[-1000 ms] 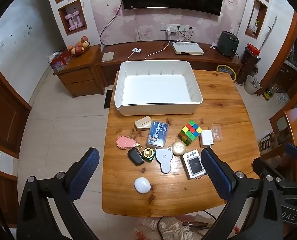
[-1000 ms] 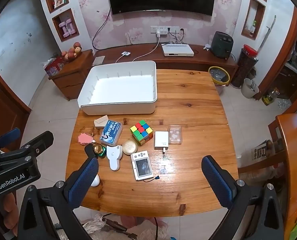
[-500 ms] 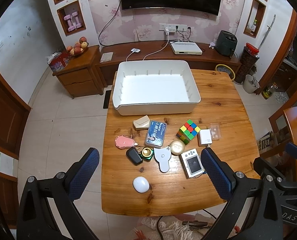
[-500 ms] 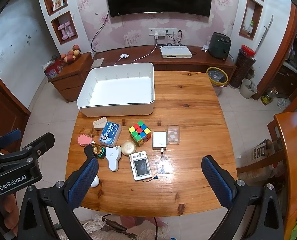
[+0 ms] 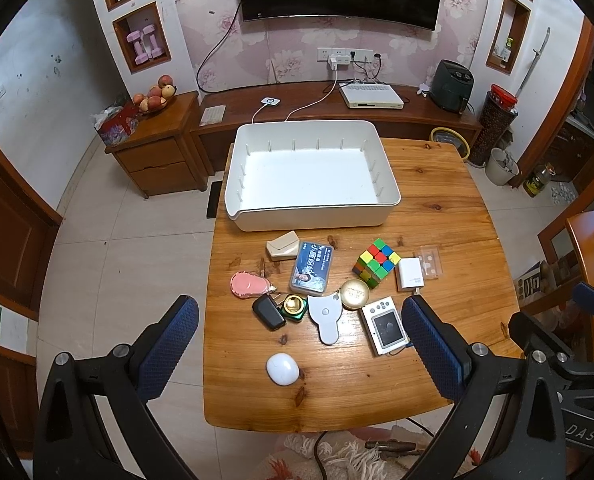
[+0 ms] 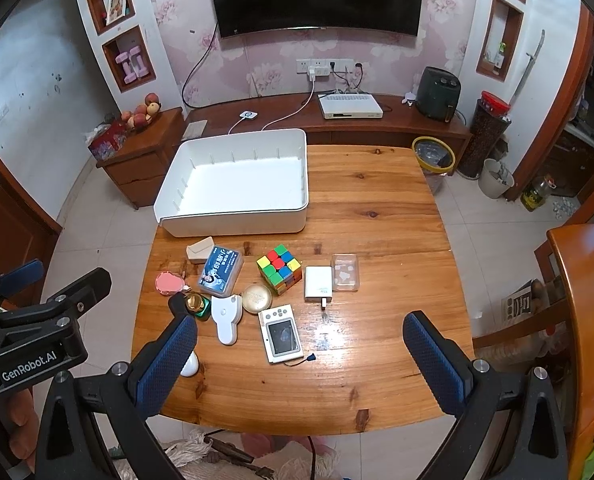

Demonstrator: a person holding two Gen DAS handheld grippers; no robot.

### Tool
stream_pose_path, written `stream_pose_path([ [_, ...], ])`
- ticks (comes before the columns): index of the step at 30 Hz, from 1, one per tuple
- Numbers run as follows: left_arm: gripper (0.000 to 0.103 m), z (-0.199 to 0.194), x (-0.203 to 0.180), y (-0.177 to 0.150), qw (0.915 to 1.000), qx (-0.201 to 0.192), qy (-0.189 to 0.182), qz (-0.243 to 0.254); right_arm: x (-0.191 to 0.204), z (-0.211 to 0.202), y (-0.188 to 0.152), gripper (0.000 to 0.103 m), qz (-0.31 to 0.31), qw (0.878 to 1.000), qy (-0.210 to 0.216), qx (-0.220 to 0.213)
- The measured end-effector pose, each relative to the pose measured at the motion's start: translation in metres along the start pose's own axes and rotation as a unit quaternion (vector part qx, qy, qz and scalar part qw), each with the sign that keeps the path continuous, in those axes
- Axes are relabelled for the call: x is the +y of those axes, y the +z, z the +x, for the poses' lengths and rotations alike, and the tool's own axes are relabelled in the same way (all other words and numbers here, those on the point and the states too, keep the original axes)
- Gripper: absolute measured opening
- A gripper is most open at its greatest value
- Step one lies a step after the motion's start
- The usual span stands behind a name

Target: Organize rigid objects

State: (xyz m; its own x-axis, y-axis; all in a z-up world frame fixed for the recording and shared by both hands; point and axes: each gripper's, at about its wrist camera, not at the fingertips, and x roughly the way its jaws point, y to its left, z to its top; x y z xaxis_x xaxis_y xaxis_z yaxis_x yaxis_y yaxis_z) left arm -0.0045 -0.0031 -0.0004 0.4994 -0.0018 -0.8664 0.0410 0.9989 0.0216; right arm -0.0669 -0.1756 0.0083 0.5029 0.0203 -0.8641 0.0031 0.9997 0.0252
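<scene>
Both the left tongs (image 5: 299, 334) and right tongs (image 6: 299, 344) are hanging released above the desk (image 5: 457, 248), where the Rubik's cube (image 5: 376, 263), handheld game (image 5: 385, 326) and other small items are lying before the white bin (image 5: 309, 178).

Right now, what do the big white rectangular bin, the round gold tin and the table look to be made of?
The big white rectangular bin looks like matte moulded plastic: uniform colour, rounded corners, moulded ribs inside. The round gold tin looks like metal, judging by its soft brassy sheen, though painted plastic is possible. The table is varnished wood: visible grain, knots and glare.
</scene>
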Motion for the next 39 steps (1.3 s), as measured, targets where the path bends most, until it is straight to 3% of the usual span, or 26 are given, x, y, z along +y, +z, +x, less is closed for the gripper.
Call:
stream_pose_path([
  [39,0.101,0.01,-0.005,-0.012,0.9998,0.018,-0.003,-0.001,0.005,-0.002,0.002,0.103,-0.004,1.0,0.001,0.002],
])
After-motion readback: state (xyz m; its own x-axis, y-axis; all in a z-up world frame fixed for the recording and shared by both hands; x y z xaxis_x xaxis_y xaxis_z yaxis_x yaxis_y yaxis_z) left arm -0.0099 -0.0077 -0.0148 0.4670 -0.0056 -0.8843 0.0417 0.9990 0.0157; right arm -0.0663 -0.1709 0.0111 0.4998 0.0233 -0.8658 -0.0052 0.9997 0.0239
